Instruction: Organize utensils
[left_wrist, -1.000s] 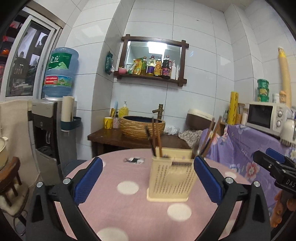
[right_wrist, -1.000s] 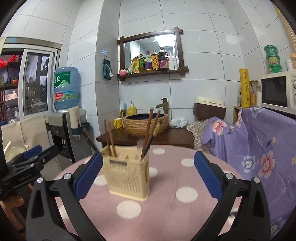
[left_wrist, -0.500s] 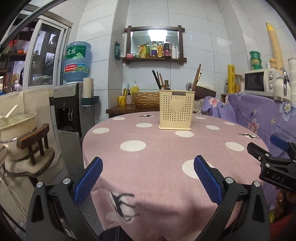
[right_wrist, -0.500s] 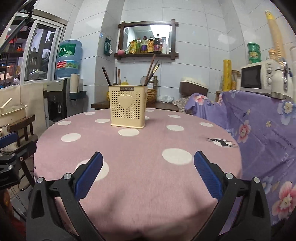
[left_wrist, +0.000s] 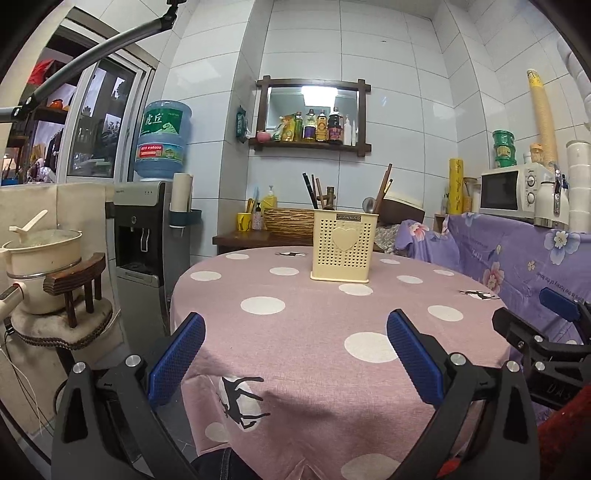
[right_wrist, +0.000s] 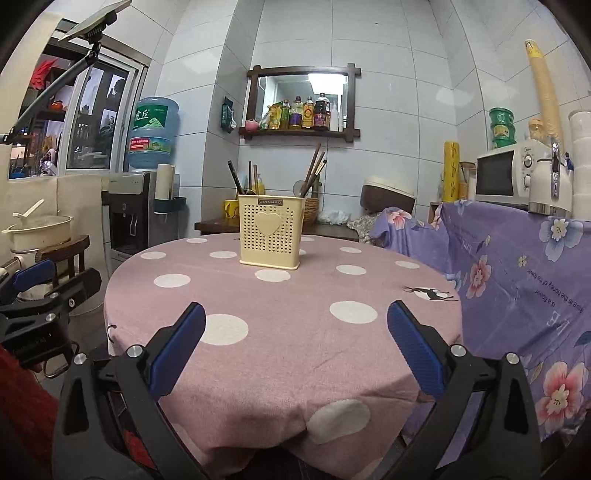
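The cream utensil caddy (left_wrist: 344, 249) sits at twelve o'clock on the far half of the round polka-dot table (left_wrist: 314, 332), chopsticks (left_wrist: 310, 188) and a spoon (left_wrist: 368, 204) standing in it. Both grippers have pulled right back from it in the last second! The left gripper (left_wrist: 295, 350) and right gripper (right_wrist: 295, 343) now hang at the near edge, jaws spread wide, empty. Looks like the sorting's finished.

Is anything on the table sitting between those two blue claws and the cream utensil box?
Nothing visible. Between the left gripper, the right gripper and the utensil holder lies only bare polka-dot tablecloth. Both grippers are open and empty.
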